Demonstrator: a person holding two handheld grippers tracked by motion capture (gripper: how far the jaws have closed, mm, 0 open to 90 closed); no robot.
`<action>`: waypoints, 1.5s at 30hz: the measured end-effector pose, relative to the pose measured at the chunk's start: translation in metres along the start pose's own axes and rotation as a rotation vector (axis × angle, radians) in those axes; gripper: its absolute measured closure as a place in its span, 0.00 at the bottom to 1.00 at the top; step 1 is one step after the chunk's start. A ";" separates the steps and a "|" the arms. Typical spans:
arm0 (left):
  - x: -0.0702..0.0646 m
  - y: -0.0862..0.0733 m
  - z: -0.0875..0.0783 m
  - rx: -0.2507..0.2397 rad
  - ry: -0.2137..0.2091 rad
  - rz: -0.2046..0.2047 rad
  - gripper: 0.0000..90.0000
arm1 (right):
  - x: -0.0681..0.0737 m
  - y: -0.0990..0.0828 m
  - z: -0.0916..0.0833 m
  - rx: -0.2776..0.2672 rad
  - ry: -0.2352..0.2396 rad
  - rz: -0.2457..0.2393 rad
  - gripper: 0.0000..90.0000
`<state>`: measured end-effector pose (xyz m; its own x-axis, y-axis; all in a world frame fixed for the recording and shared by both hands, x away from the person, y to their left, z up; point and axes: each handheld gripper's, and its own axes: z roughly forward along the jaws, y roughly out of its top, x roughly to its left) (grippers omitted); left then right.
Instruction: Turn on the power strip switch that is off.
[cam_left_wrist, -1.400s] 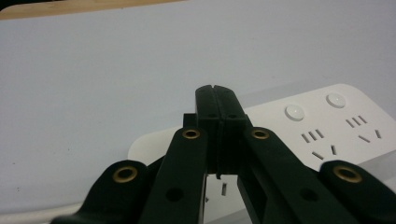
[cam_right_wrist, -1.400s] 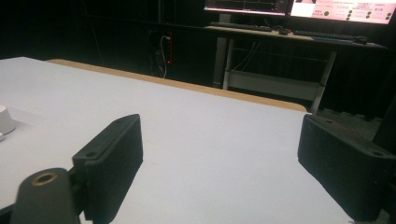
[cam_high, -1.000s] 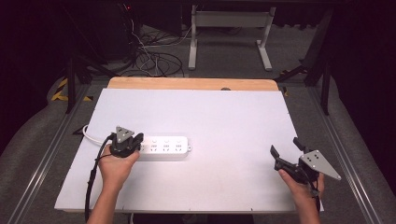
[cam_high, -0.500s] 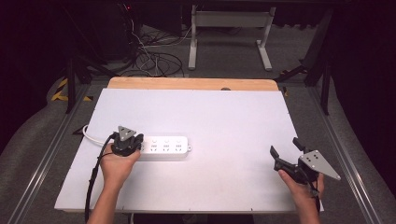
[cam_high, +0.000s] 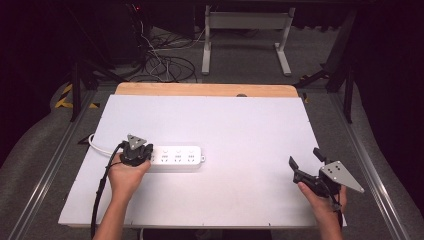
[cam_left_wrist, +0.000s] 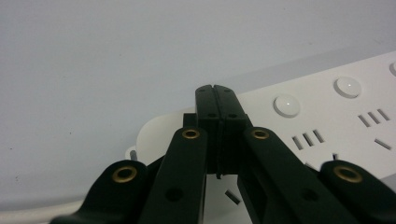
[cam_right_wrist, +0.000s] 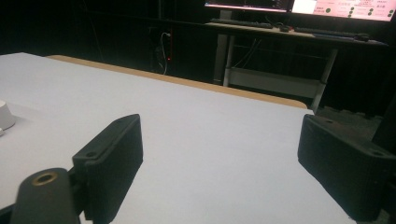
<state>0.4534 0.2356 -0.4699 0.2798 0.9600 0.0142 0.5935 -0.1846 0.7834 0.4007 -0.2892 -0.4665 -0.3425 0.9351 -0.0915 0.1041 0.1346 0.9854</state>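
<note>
Two hand-held grippers over a white table, the left one at a power strip.

The left gripper (cam_high: 136, 154) is clenched, jaws pressed together with nothing between them, tips over the left end of the white power strip (cam_high: 177, 158); contact is hard to judge. The right gripper (cam_high: 306, 167), well apart at the near right, stands wide open and empty. The strip's cord runs off left, partly hidden.

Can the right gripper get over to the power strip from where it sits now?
Probably yes. The right gripper rests open near the table's right edge, with bare white surface between it and the power strip. The shut left gripper covers the strip's left end.
</note>
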 end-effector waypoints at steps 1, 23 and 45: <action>0.000 0.000 0.000 -0.002 -0.003 0.001 1.00 | 0.000 0.000 0.000 0.000 0.000 0.000 0.16; -0.003 0.002 0.001 0.032 0.012 0.003 1.00 | 0.000 0.001 0.000 -0.006 0.000 0.004 0.16; -0.005 0.003 0.001 0.052 0.016 0.014 1.00 | 0.001 0.001 0.001 -0.001 0.001 0.004 0.17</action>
<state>0.4543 0.2300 -0.4680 0.2765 0.9604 0.0349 0.6283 -0.2081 0.7496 0.4013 -0.2879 -0.4654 -0.3433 0.9351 -0.0879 0.1040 0.1308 0.9859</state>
